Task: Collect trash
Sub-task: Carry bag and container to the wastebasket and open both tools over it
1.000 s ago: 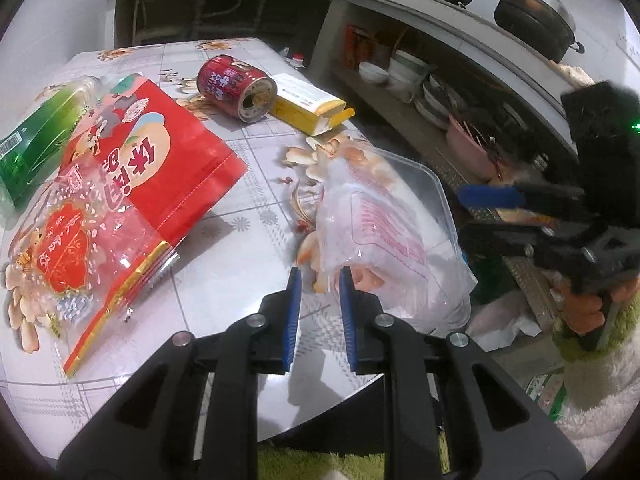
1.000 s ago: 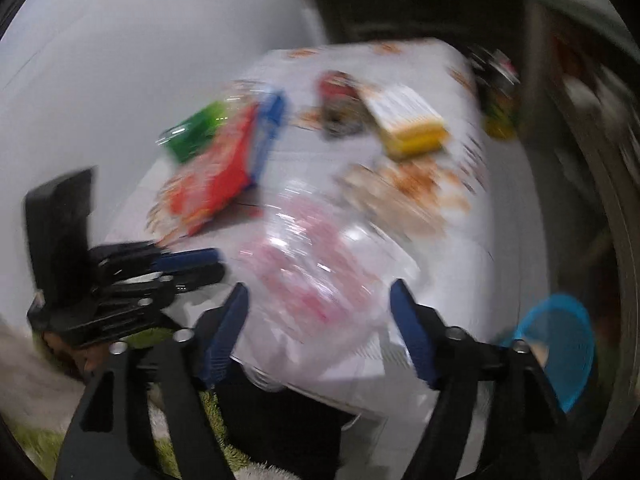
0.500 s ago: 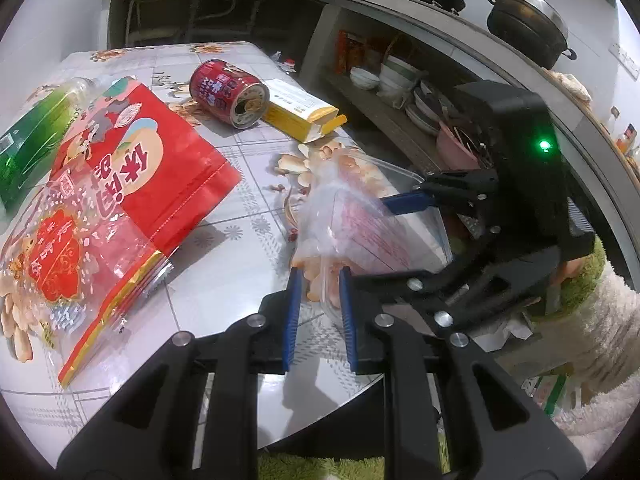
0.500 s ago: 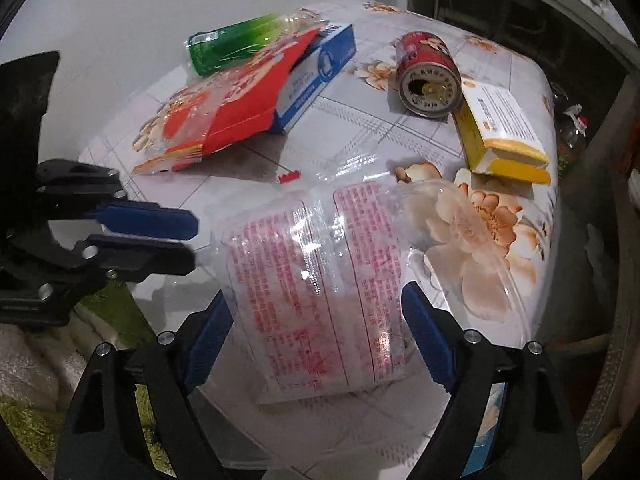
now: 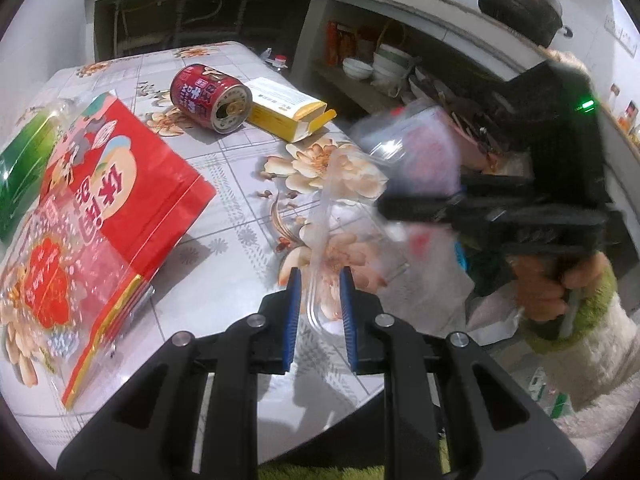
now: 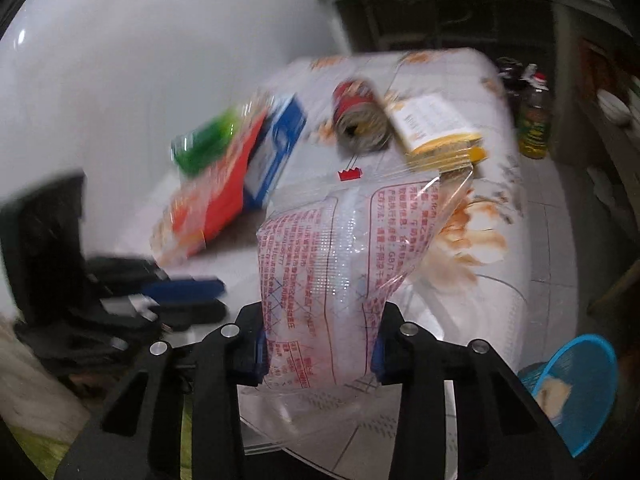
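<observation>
My right gripper (image 6: 318, 354) is shut on a clear plastic wrapper with red print (image 6: 340, 264) and holds it lifted over the table's near edge; it shows blurred in the left wrist view (image 5: 416, 152). My left gripper (image 5: 319, 312) is slightly open, its jaws on either side of the rim of a clear plastic bag (image 5: 320, 240) lying on the floral table (image 5: 224, 248). A red snack bag (image 5: 104, 196), a red can (image 5: 208, 98) on its side, a yellow carton (image 5: 286, 108) and a green bottle (image 5: 20, 164) lie on the table.
A blue box (image 6: 276, 148) lies beside the red bag. A blue basket (image 6: 572, 384) stands on the floor at the right. Shelves with bowls (image 5: 380, 64) and a black pot (image 5: 516, 0) are behind the table. A dark bottle (image 6: 532, 120) stands past the table's far edge.
My right gripper closed on the red-print wrapper and lifted it off the table toward the right. My left gripper opened a little around the clear bag's rim.
</observation>
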Tool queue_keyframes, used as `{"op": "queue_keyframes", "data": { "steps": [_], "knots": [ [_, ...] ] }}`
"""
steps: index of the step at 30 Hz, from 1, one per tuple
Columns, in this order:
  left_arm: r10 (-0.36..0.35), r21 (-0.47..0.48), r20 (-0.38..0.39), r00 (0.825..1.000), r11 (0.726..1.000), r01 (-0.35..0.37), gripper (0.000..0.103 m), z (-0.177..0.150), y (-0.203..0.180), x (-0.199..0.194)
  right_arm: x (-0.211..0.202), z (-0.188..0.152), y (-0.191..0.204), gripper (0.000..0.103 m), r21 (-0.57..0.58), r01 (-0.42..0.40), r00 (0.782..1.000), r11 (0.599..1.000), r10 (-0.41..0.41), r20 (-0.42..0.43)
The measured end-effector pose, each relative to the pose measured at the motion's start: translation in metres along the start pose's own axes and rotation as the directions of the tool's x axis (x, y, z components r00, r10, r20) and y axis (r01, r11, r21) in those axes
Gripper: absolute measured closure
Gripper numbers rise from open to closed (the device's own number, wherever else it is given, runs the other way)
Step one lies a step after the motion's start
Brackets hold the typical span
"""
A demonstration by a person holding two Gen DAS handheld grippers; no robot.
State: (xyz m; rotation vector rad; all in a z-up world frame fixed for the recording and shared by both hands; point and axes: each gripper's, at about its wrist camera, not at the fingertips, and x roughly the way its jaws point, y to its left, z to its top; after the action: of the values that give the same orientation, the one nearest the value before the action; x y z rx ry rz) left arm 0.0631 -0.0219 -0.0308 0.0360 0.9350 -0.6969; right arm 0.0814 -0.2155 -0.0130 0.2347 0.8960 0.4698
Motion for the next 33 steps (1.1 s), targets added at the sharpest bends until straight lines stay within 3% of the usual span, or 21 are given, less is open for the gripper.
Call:
{"op": "queue_keyframes", "data": {
  "steps": [4,6,13,24,28,33],
  "knots": [
    [0.046,0.023,-0.031,0.998,0.999,-0.045,0.085,0.006,-0.004,0.014,-0.034,-0.005,-0.017,0.066,0.107,-0.007,0.992,0.994,-0.006,0.124],
    [0.064,0.028,-0.039,0.997,0.998,-0.063,0.091,0.007,-0.005,0.018,-0.054,-0.011,-0.028,0.066,0.161,0.006,0.983,0.987,-0.035,0.178],
    [0.11,0.067,-0.016,0.994,0.992,-0.108,0.1,0.013,-0.018,0.015,-0.096,-0.046,-0.071,0.066,0.349,0.127,0.949,0.928,-0.216,0.228],
    [-0.01,0.194,0.041,0.999,0.981,0.002,0.101,0.059,-0.089,0.024,-0.152,-0.133,-0.153,0.066,0.656,0.248,0.867,0.712,-0.465,0.177],
    [-0.073,0.252,-0.002,0.997,0.965,0.071,0.101,0.081,-0.132,0.053,-0.154,-0.166,-0.184,0.066,0.729,0.248,0.865,0.638,-0.485,0.13],
    [-0.103,0.31,-0.1,0.99,0.942,0.129,0.101,0.1,-0.194,0.118,-0.145,-0.205,-0.239,0.066,0.828,0.201,0.881,0.524,-0.467,0.082]
  ]
}}
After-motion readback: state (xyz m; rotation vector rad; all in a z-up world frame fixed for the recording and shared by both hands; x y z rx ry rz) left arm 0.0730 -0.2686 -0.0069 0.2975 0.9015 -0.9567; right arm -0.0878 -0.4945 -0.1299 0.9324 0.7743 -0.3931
